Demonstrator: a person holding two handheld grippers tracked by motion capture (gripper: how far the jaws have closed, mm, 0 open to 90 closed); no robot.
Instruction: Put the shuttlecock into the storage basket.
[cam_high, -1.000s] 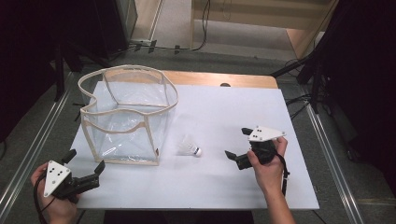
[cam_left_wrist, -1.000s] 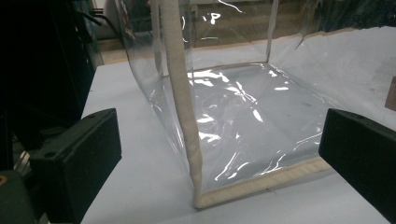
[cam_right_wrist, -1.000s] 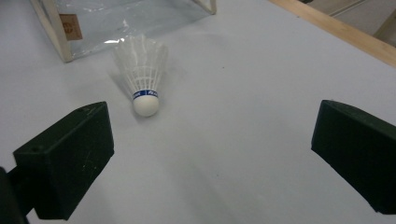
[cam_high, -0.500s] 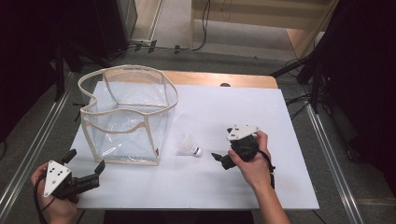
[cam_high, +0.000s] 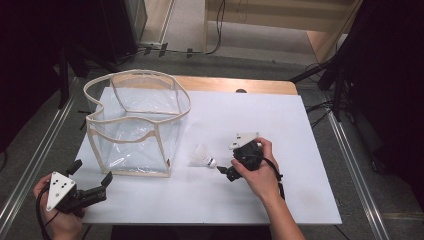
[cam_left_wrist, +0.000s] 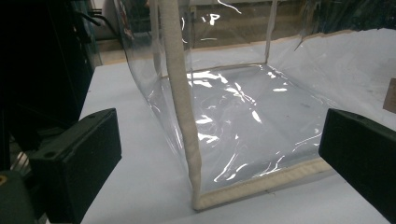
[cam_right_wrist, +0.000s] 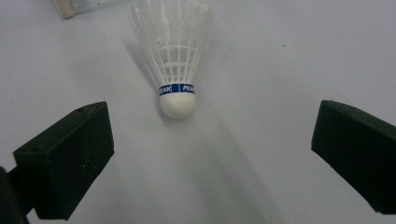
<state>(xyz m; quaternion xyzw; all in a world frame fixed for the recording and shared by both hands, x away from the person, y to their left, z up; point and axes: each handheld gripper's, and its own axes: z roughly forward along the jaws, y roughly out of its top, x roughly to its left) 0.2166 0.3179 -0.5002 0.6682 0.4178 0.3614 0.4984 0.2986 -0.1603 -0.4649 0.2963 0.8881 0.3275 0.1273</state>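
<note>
A white feathered shuttlecock with a rounded cork nose and a blue band (cam_high: 202, 158) lies on its side on the smooth white worktop (cam_high: 280, 125), near the middle of the front half, just beside the front right corner of a clear soft plastic box with cream fabric-edged seams (cam_high: 135, 125). The right hand-held gripper (cam_high: 224, 170) points at the nose, black block jaws wide apart and not touching it. The left hand-held gripper (cam_high: 90, 181) sits at the front left corner, jaws apart, facing the box.

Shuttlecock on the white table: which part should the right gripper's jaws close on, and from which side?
Probably the white cork head of the shuttlecock, which points at the open right gripper. It lies on its side, so come in low along the table, jaws either side of the cork, sparing the flared skirt.
</note>
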